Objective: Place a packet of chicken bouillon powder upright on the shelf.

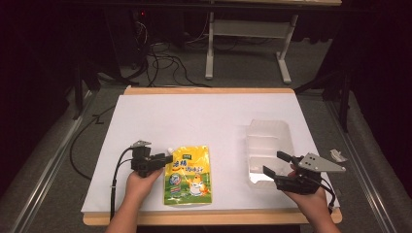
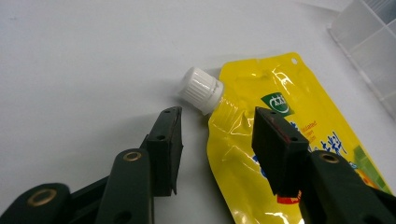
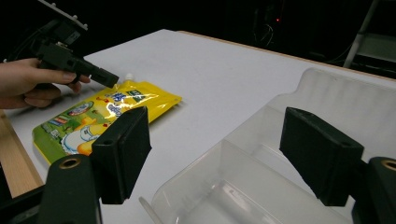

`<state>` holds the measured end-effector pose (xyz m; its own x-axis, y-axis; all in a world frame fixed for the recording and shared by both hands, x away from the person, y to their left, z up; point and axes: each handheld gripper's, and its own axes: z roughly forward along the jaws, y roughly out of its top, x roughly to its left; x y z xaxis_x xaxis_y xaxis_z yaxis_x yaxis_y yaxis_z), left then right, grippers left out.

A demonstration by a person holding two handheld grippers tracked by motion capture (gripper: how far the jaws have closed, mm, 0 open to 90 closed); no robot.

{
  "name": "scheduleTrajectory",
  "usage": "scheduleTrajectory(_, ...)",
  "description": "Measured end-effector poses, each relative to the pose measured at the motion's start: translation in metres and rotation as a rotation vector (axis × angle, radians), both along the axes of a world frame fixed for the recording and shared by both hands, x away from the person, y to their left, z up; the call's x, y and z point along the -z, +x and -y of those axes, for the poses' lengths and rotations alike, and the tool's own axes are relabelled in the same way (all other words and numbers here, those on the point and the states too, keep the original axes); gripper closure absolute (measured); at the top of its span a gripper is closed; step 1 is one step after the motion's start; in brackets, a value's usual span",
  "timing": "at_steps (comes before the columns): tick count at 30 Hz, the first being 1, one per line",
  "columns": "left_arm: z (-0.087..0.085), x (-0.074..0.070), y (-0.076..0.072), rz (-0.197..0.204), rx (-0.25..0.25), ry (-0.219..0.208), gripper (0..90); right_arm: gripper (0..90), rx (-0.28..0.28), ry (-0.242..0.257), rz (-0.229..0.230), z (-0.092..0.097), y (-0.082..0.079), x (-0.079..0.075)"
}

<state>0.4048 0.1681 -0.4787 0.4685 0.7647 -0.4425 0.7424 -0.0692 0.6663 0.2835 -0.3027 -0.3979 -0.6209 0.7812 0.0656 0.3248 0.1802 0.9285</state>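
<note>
Yellow spouted sauce pouch (image 1: 188, 174) lies flat on the white table top (image 1: 204, 121), near the person's edge, its white screw cap (image 2: 201, 89) pointing away toward the far left. The left gripper (image 1: 163, 158) sits just beside the pouch's capped corner, jaws spread apart and holding nothing; in the left gripper view one jaw stands over bare table and the other over the pouch's upper edge. To the right, well apart from the pouch, rests a clear plastic container (image 1: 268, 150). The right gripper (image 1: 277, 162) hovers at its near end, jaws wide open and empty.
</note>
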Motion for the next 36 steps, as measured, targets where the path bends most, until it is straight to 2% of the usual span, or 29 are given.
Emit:
scheduleTrajectory(4,-0.0011,0.0042,0.0045,-0.036,0.017,-0.032,53.3,25.1,0.0,-0.001,-0.001,-0.0003,0.0002,0.0005)
scheduleTrajectory(8,-0.0021,0.0054,0.0047,-0.045,0.032,-0.043,56.0,25.2,-0.002,-0.004,0.0,-0.0005,0.0008,0.0008)
scheduleTrajectory(15,-0.0049,0.0092,0.0061,-0.085,0.064,-0.096,63.6,25.2,-0.003,-0.007,-0.001,-0.0012,0.0006,0.001)
scheduleTrajectory(20,-0.0049,0.0098,0.0057,-0.093,0.067,-0.09,71.4,25.3,-0.001,-0.005,-0.002,-0.001,0.0005,0.001)
scheduleTrajectory(22,-0.0041,0.0097,0.0051,-0.087,0.067,-0.084,77.8,25.4,-0.001,-0.007,-0.002,-0.0011,0.0005,0.001)
scheduleTrajectory(24,-0.003,0.009,0.0039,-0.073,0.068,-0.075,80.0,25.4,-0.001,-0.006,-0.003,-0.0011,0.0005,0.001)
scheduleTrajectory(25,-0.0029,0.0086,0.0034,-0.066,0.07,-0.07,84.5,25.6,-0.001,-0.006,-0.002,-0.0011,0.0004,0.001)
scheduleTrajectory(30,-0.0008,0.007,0.001,-0.042,0.082,-0.056,88.1,25.8,0.0,-0.006,-0.001,-0.0008,0.0006,0.001)
scheduleTrajectory(36,0.0031,0.0029,-0.0034,0.009,0.086,-0.027,90.0,26.1,0.005,-0.001,-0.002,-0.0004,-0.0001,0.0002)
